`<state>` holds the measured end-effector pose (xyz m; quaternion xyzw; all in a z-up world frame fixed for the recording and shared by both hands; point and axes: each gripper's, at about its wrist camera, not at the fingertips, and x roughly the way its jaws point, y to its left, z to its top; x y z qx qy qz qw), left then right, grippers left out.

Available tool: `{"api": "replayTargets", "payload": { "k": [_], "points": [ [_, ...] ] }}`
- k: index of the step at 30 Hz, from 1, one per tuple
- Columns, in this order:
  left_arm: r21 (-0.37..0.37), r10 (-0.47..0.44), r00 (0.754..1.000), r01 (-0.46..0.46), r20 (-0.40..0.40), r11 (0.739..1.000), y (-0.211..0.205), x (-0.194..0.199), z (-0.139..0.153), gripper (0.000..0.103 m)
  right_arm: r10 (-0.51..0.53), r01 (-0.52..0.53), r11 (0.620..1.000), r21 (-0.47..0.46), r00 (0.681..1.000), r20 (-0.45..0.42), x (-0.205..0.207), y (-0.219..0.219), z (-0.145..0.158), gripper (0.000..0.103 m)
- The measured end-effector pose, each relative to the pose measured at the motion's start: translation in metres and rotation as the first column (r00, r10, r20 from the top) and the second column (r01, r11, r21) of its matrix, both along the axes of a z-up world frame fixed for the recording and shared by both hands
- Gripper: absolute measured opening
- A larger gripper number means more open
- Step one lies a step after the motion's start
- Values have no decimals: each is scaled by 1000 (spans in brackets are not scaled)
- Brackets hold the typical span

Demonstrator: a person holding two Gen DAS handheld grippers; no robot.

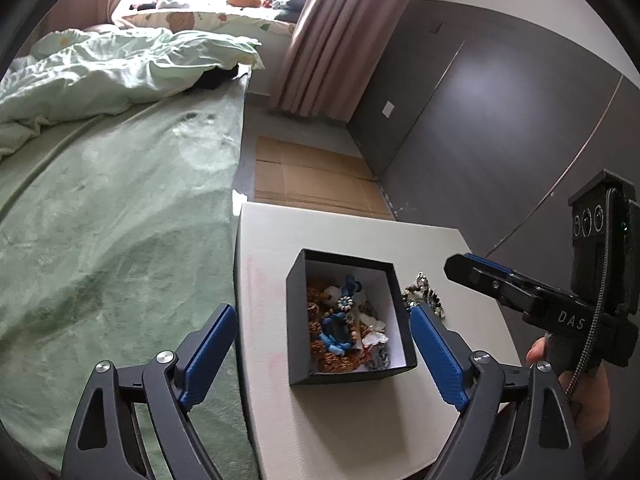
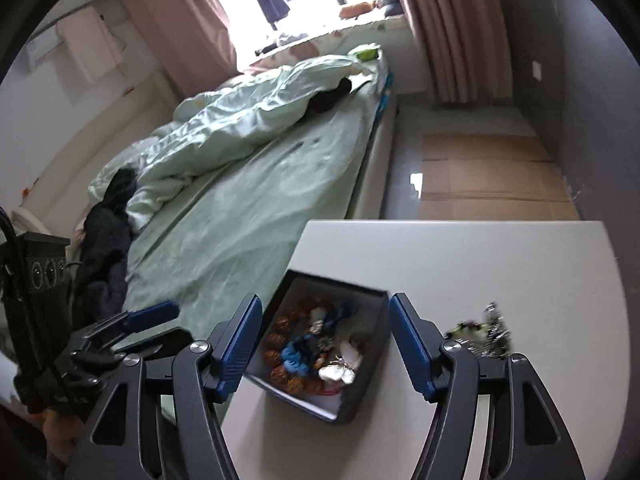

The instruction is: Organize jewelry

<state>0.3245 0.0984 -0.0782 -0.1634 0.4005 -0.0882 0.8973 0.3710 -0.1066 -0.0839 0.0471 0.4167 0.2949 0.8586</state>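
Jewelry still loose (image 1: 424, 294) lies in a small heap on the white surface (image 1: 352, 412), just beside the right wall of the black box (image 1: 298, 320) that holds the sorted pieces. Right tool (image 2: 324, 344) hangs over the box, jaws apart and empty; the heap sits just beyond its right finger, so this hand is likely nearer. Left tool (image 1: 322, 354) stands wide and empty, straddling the box. Bed (image 1: 120, 220) borders the surface's left edge; bare surface lies open beyond the heap.

Table (image 1: 360, 420) bare before box (image 1: 348, 376); jewelry pile (image 1: 424, 294) crowds box's right.
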Motion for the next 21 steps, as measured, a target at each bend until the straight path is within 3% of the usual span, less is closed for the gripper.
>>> {"api": "replayTargets", "payload": {
  "k": [10, 18, 21],
  "points": [
    [14, -39, 999, 39, 31, 999, -31, 11, 5, 89, -90, 89, 996, -29, 995, -36, 4, -63, -15, 66],
    [42, -67, 997, 66, 28, 997, -51, 25, 5, 89, -118, 113, 992, -61, 988, -95, 13, -89, -41, 66],
    [51, -76, 997, 75, 23, 996, -58, 31, 3, 89, -138, 130, 989, -67, 983, -125, 20, -96, -55, 61]
  ]
}}
